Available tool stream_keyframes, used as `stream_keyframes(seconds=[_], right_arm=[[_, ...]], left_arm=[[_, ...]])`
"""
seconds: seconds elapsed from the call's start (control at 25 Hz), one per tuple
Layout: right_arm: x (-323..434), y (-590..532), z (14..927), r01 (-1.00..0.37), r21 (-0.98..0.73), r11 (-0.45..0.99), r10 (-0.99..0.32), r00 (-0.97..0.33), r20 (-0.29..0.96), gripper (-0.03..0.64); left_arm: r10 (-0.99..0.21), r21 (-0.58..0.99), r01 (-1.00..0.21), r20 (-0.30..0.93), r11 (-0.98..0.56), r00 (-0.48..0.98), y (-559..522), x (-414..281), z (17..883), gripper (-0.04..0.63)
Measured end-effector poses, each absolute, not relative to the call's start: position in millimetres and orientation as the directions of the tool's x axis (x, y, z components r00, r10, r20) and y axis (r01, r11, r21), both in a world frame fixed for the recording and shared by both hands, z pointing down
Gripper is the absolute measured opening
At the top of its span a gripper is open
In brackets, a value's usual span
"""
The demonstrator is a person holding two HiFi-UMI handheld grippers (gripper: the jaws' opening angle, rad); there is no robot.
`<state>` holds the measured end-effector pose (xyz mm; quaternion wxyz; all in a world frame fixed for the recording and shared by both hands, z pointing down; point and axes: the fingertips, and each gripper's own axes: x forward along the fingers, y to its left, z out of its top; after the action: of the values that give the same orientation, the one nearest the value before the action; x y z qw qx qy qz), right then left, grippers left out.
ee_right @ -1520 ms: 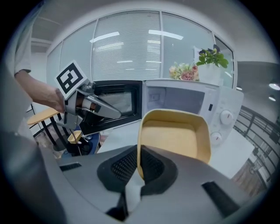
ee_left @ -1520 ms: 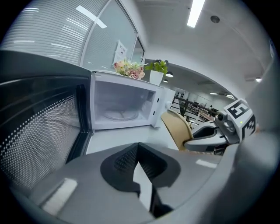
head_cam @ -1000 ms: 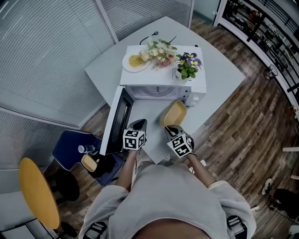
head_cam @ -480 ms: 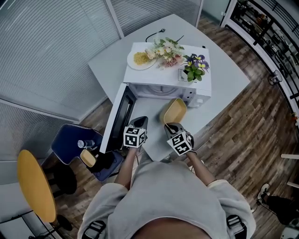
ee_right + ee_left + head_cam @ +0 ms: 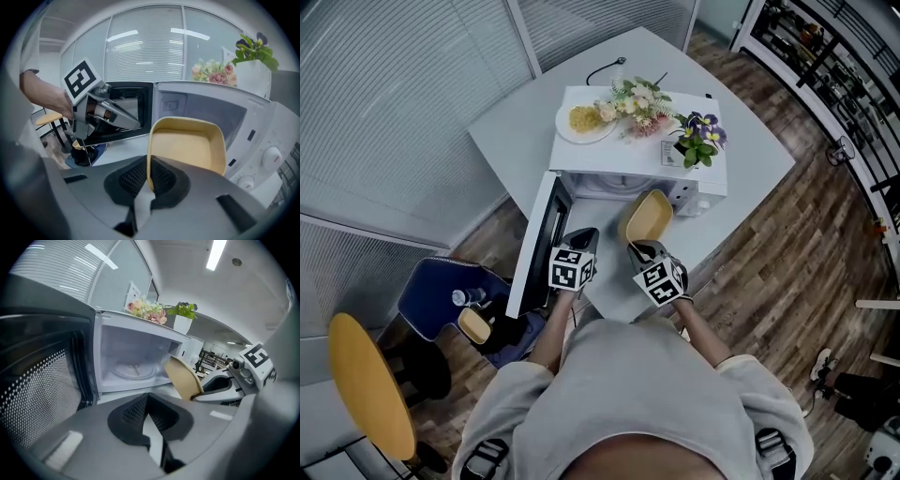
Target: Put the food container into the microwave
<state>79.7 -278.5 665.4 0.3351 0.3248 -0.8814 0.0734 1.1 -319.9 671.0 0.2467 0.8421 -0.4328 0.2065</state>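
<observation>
The food container point(image 5: 647, 217), rim-pinched by the right hand-held gripper point(image 5: 639, 251), is tilted toward the open microwave point(image 5: 628, 169) for insertion; the left hand-held gripper point(image 5: 579, 242) is closed, empty.

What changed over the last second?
The right tool, shut on the food container, carried it slightly closer to the microwave opening. No grasp or release. The left tool stays shut and empty beside the open door.

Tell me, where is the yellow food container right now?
In the head view the yellow container is pinched by its rim in the right gripper, tilted in front of the open microwave, right of its door.
</observation>
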Motion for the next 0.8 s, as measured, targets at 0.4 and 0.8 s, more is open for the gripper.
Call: stream_keyframes(seconds=[0.4,0.8], right_arm=[[63,-302,652,-0.631,0.140,0.763,-0.558,-0.534,0.635,0.018],[59,-326,639,-0.625,0.197,0.755,-0.585,-0.507,0.633,0.018]], left_arm=[[-0.607,0.267,-0.789,0.519,-0.554,0.602,-334,7,665,0.011],[-0.602,0.283,-0.765,0.485,-0.579,0.634,-343,9,658,0.011]])
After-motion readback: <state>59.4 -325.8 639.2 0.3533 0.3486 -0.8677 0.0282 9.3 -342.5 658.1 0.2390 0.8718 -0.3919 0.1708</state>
